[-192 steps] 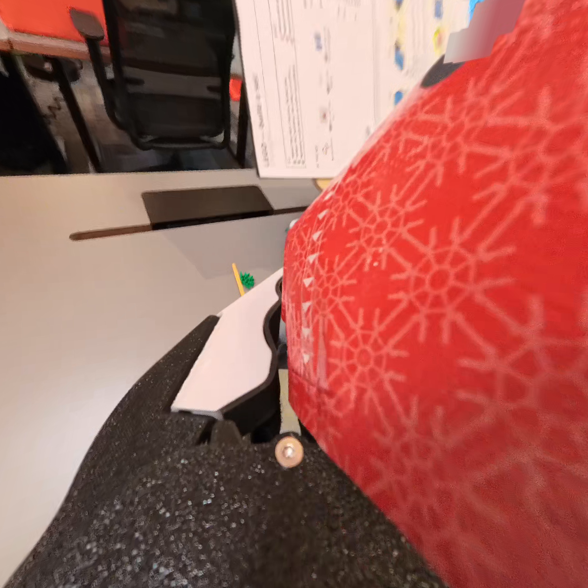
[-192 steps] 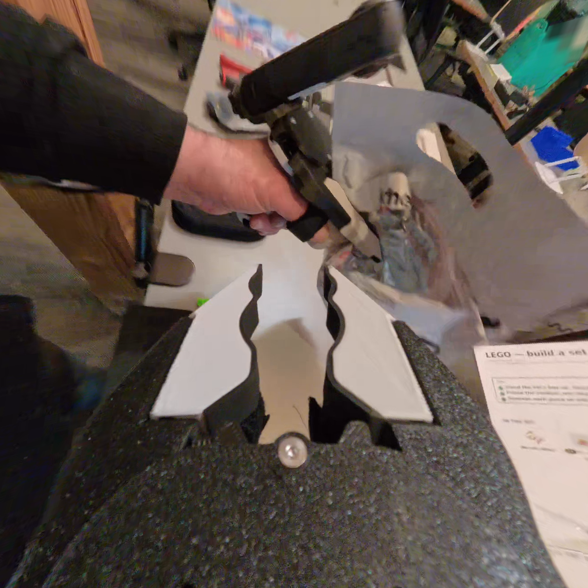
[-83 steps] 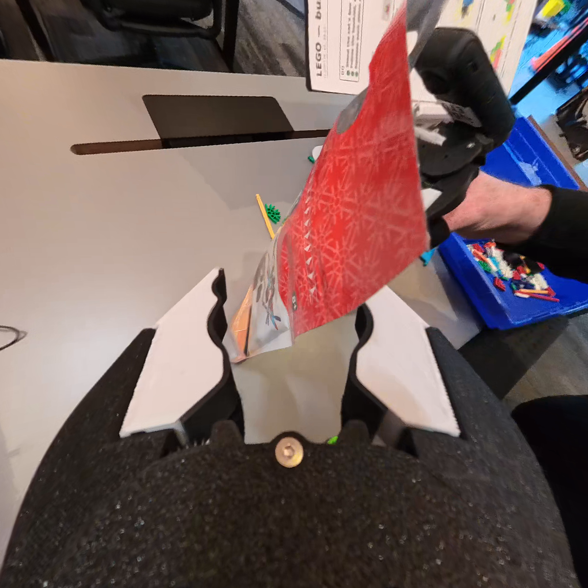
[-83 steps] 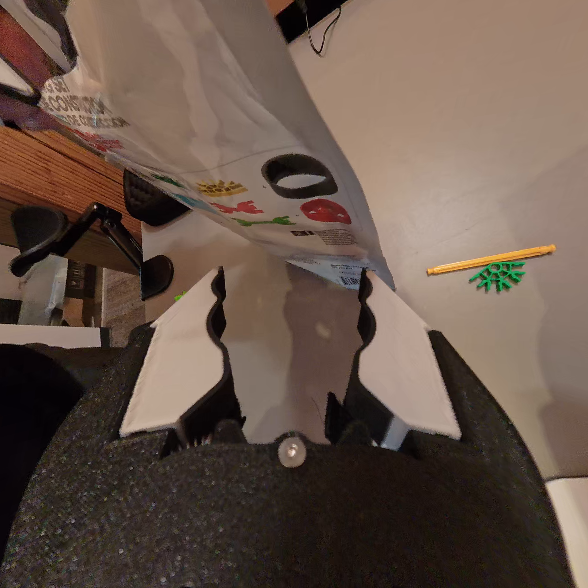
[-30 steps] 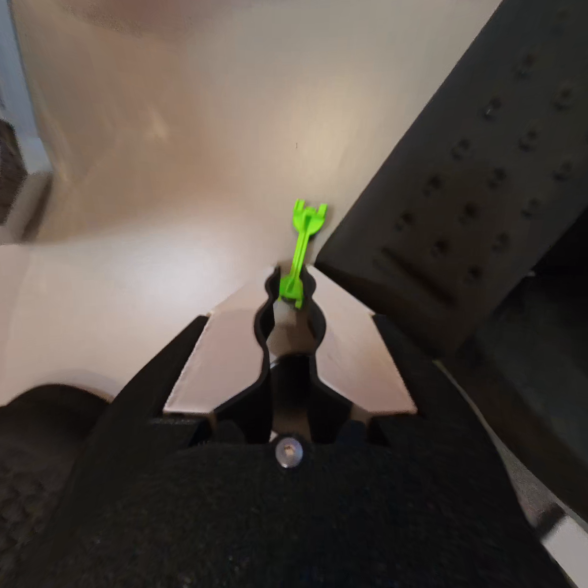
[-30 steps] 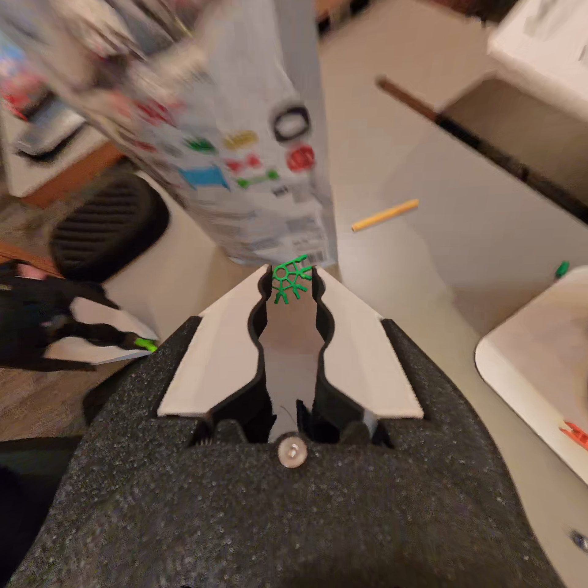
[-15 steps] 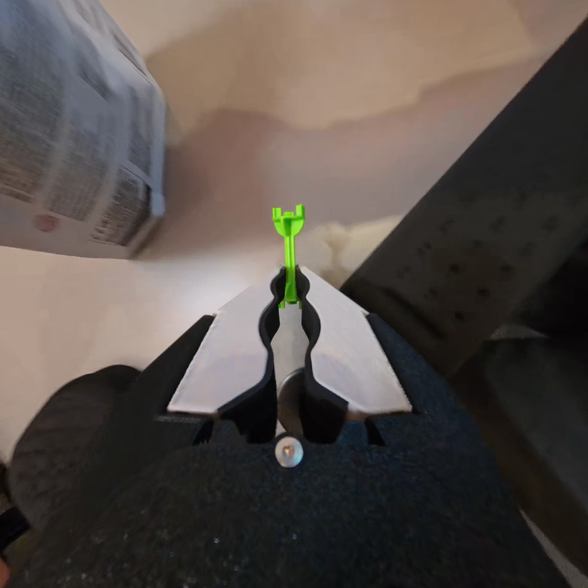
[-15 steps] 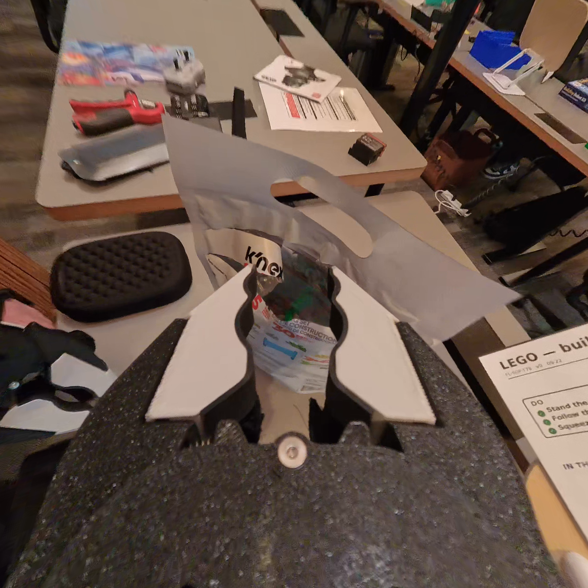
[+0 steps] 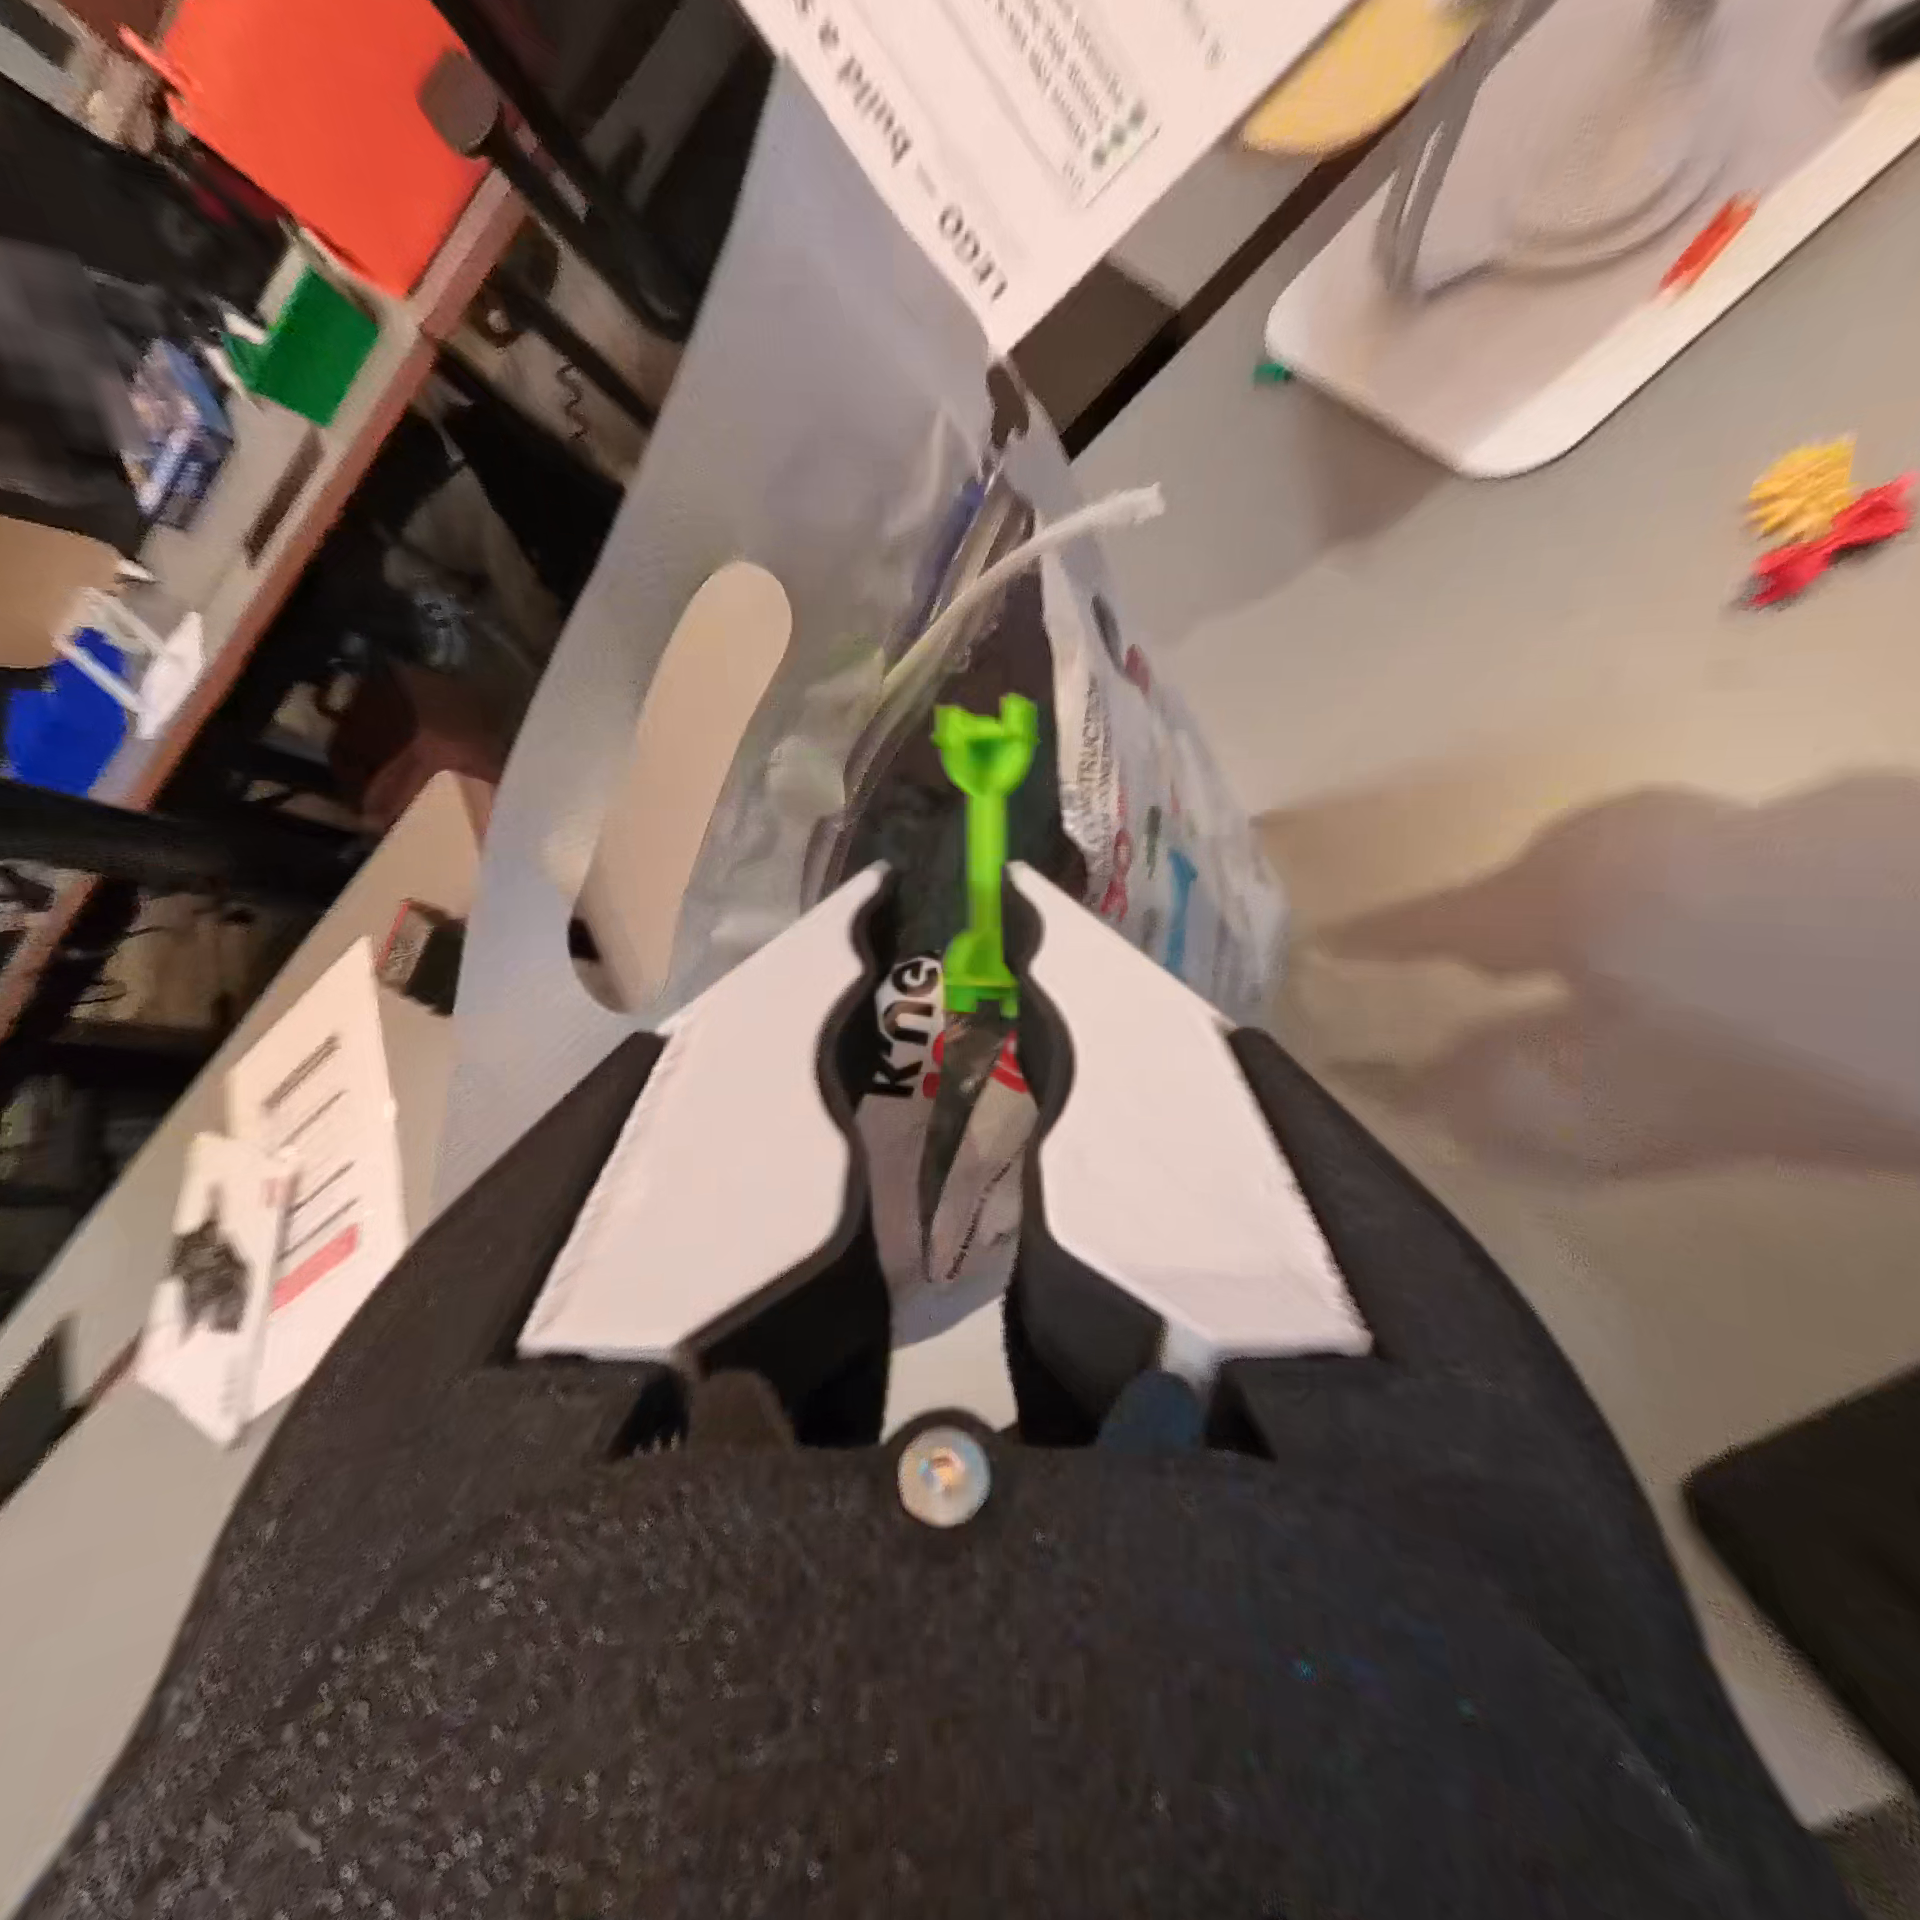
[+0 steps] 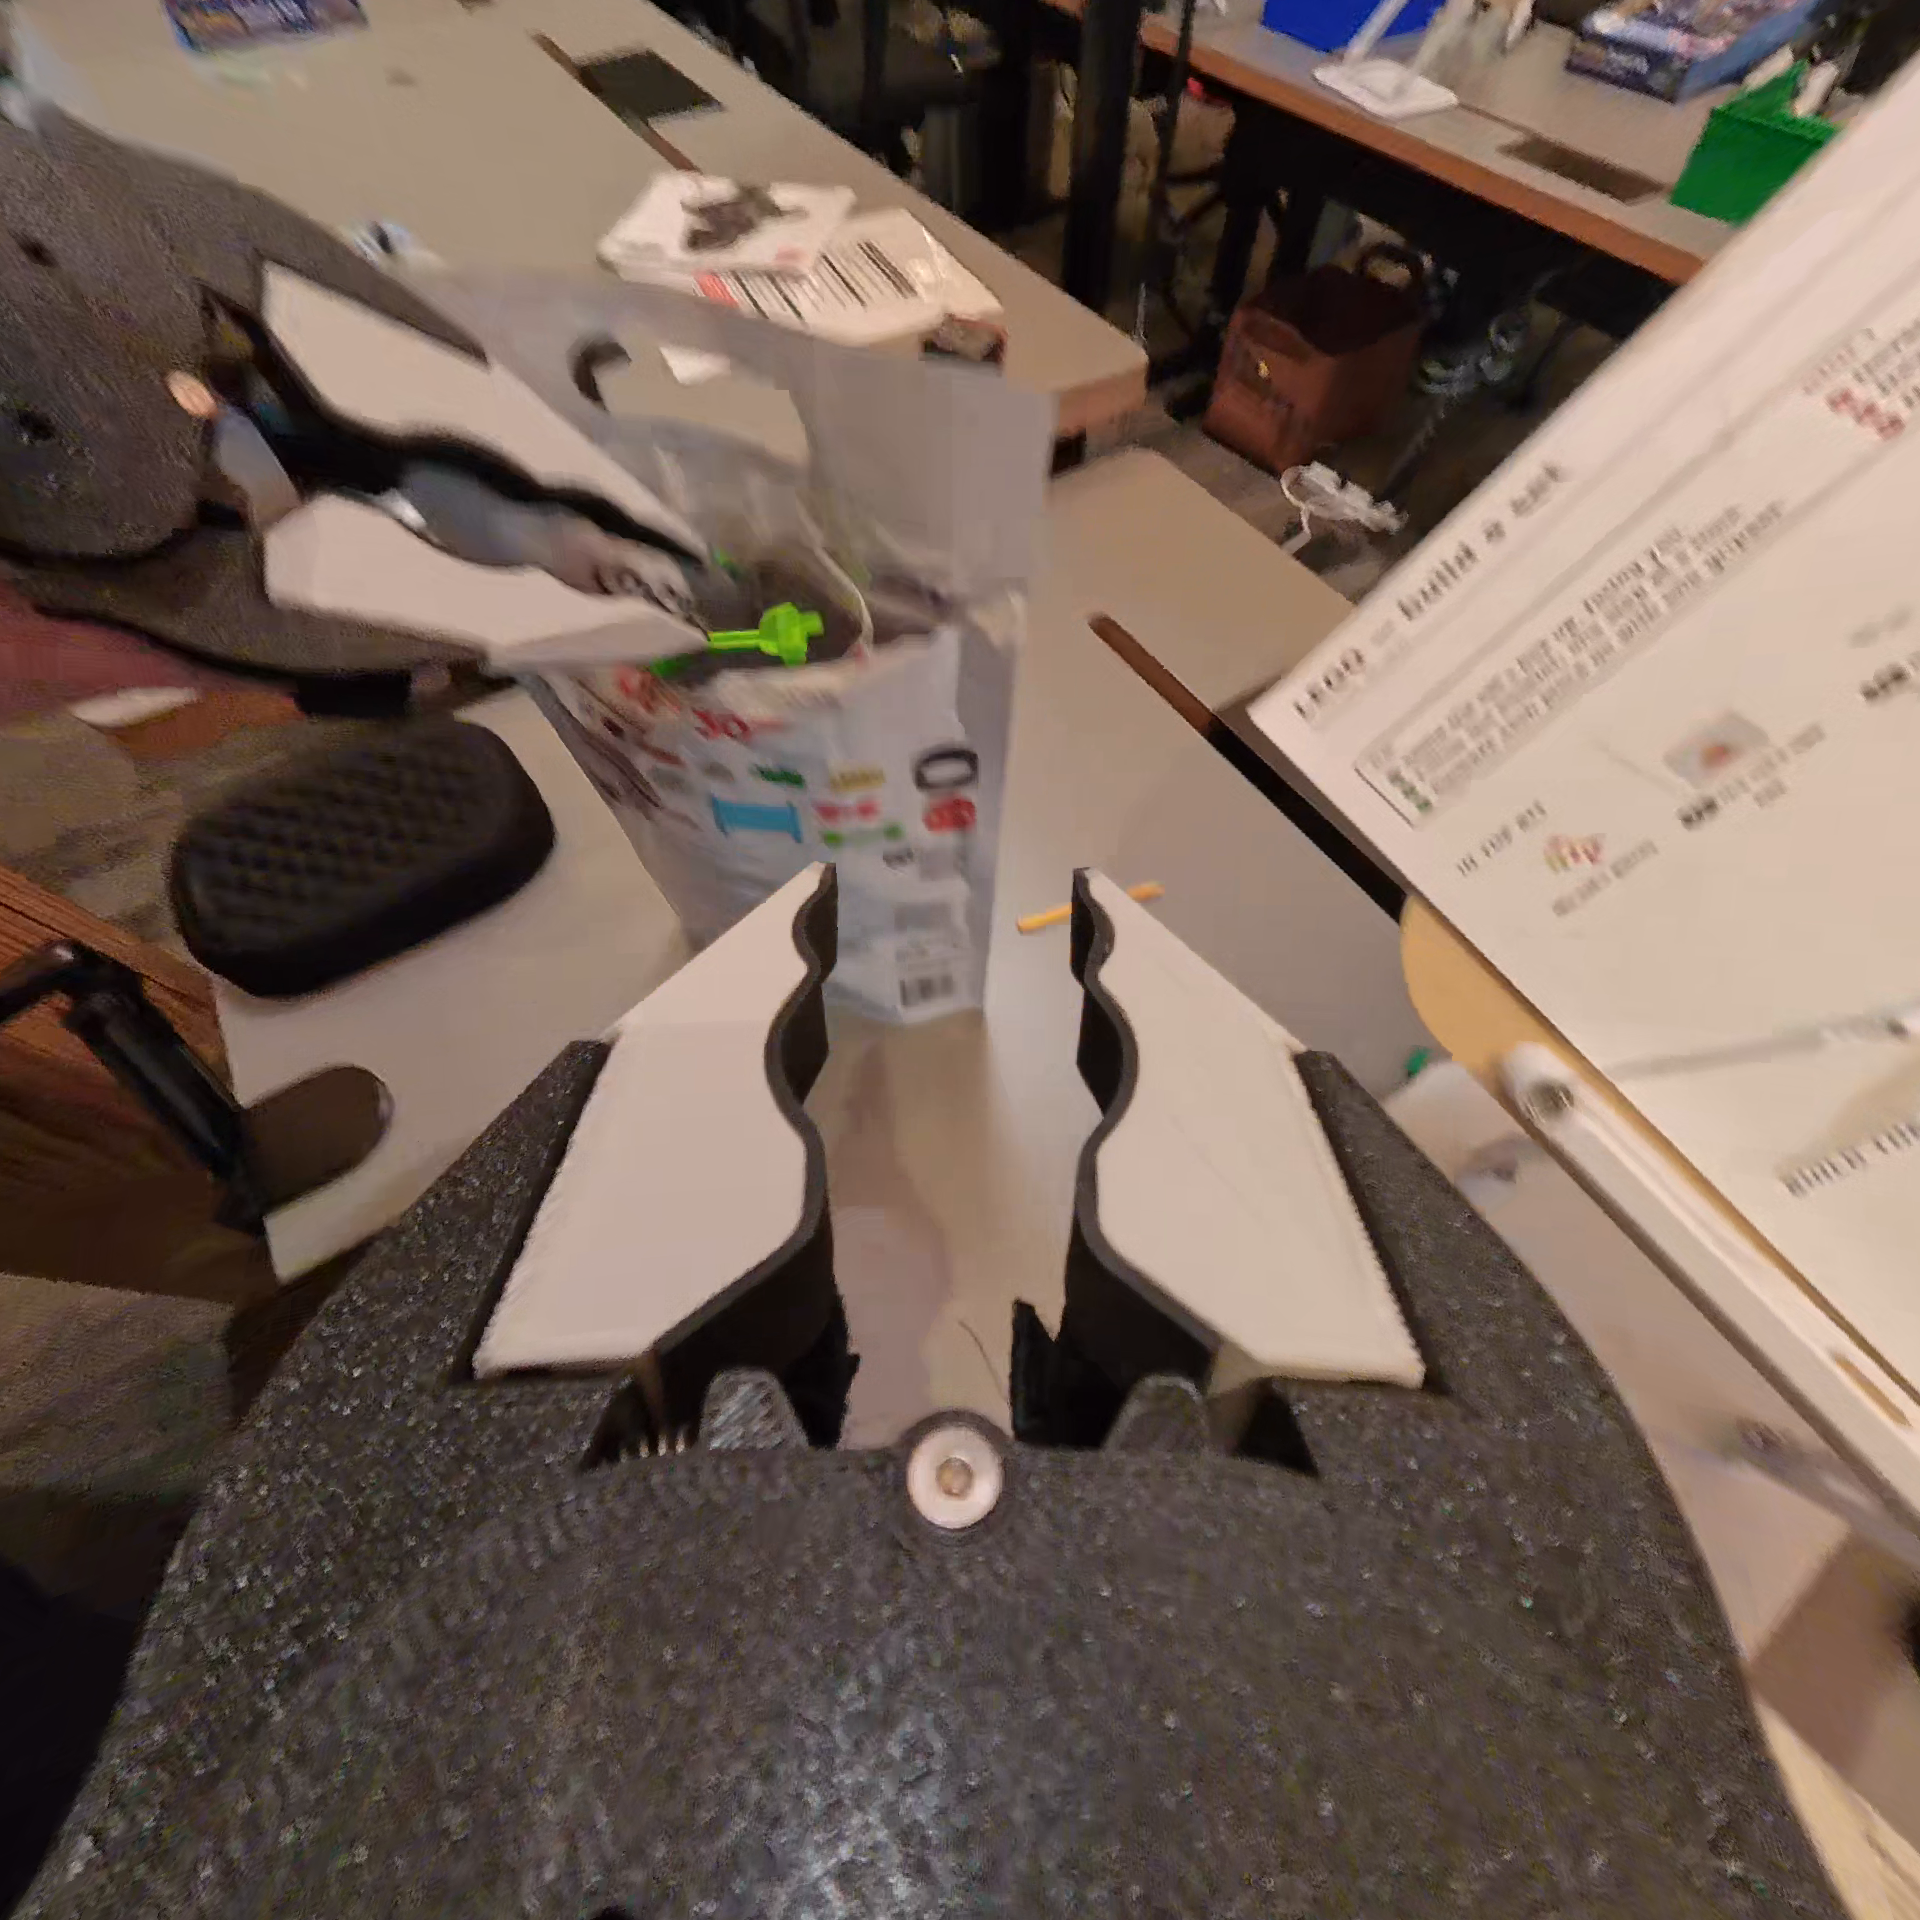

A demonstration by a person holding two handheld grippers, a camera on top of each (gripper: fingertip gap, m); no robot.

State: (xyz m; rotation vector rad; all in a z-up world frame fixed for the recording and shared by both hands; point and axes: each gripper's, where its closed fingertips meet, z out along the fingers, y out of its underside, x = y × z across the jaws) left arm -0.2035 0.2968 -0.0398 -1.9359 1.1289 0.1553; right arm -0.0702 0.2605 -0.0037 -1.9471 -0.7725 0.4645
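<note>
In the left wrist view we see our left claw (image 9: 948,894) pinched narrow on a lime-green rod piece (image 9: 982,862), which stands up between the tips with its forked end jutting past them. Directly beyond the piece is the open mouth of a silvery printed bag (image 9: 1132,790); the forked end sits over that dark opening, though we cannot tell whether it touches the bag. The bag's flap with an oval handle cut-out (image 9: 686,769) rises to the left. On the grey table (image 9: 1558,675) well to the right lie small red and yellow pieces (image 9: 1829,520), with a white tray (image 9: 1558,343) beyond them, and a printed sheet (image 9: 1029,125) leans at the top. In the right wrist view our right claw (image 10: 951,904) gapes wide and holds nothing, hovering over the table (image 10: 468,997). The bag (image 10: 831,769) stands upright just beyond its tips, slightly left. The left claw (image 10: 696,613) reaches in from the left at the bag's mouth, the green piece (image 10: 769,634) poking out of its tips over the opening. A thin yellow rod (image 10: 1049,914) lies on the table near the right finger's tip, a black padded rest (image 10: 353,842) lies to the left, and the printed sheet (image 10: 1662,748) stands on the right.
</note>
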